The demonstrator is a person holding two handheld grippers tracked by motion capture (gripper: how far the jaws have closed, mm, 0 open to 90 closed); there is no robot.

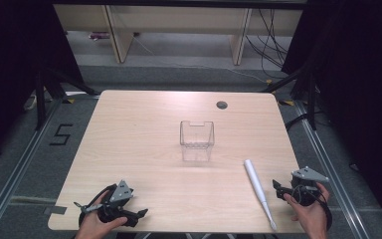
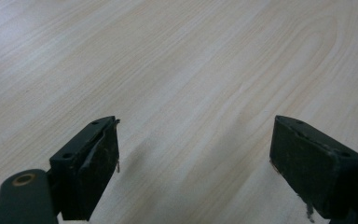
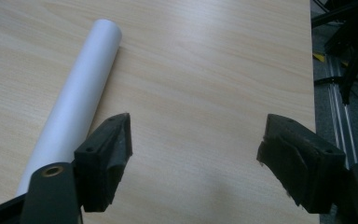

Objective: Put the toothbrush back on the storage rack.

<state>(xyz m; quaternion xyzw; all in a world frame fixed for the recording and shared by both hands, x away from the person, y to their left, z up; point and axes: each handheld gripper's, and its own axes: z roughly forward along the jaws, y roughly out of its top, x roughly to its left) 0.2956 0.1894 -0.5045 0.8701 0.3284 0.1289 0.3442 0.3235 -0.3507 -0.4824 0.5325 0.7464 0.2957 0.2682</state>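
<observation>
Looking down from the high view, a clear box [image 1: 197,134] stands mid-bench [image 1: 139,149]; nearer than it and rightward lies a white stick [image 1: 258,189], just beside the right tool [image 1: 280,190]. The left tool [image 1: 139,214] waits well apart from the box, released, jaws spread over bare wood in the left gripper view. In the right gripper view, released jaws flank empty bench; the stick [image 3: 77,100] lies outside one jaw, so a careless nudge could roll it off the edge.

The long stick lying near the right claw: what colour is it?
White, plain; the stick shows best in the right gripper view.
</observation>
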